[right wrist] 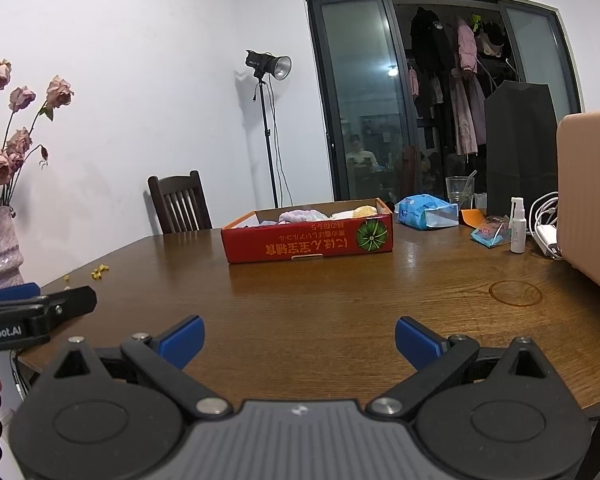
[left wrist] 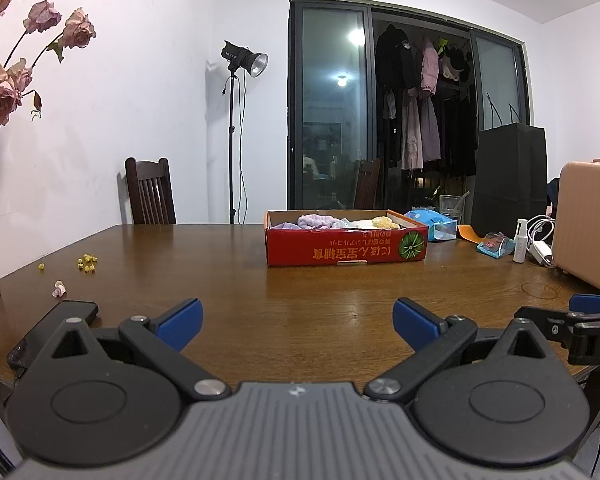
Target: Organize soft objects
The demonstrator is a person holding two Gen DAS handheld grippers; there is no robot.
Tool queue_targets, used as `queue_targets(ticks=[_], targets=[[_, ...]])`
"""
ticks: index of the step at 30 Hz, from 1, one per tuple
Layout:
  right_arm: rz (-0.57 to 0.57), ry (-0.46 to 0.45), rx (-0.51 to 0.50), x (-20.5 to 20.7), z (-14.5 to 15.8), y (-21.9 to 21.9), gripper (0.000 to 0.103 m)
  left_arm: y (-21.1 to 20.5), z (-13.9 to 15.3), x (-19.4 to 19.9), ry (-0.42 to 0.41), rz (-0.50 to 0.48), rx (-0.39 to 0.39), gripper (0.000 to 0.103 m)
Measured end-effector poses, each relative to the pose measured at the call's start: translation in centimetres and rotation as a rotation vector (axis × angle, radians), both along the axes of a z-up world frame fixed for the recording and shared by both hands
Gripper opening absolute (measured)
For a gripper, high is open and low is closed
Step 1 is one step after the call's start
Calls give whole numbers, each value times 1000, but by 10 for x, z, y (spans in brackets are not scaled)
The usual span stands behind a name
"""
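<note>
Right up front, the left gripper [left wrist: 298,322] hangs over the near edge of the wooden table [left wrist: 320,296] with its blue fingers spread wide and nothing between them, and the right gripper [right wrist: 299,340] beside it is just the same, wide apart and empty. Left of them lies a dark phone [left wrist: 54,326]. Farther back sits the red cardboard box [right wrist: 308,240], soft objects [right wrist: 304,215] piled inside it, with a blue tissue pack [right wrist: 426,210] just beyond.

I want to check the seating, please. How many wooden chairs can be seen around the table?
2. One dark wooden chair stands at the far left edge of the table. The second chair is behind the red box, by the glass door. More may be hidden.
</note>
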State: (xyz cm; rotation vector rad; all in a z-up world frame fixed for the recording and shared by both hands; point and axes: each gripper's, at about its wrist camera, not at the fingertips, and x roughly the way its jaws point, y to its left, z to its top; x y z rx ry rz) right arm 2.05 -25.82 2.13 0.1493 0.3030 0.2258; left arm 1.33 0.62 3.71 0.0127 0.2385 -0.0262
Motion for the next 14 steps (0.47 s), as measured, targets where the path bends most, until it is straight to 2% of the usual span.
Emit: queue_targets(ticks=[14], targets=[[0, 4, -1, 1, -1, 1, 102, 0, -1, -3, -8, -12, 1, 103]])
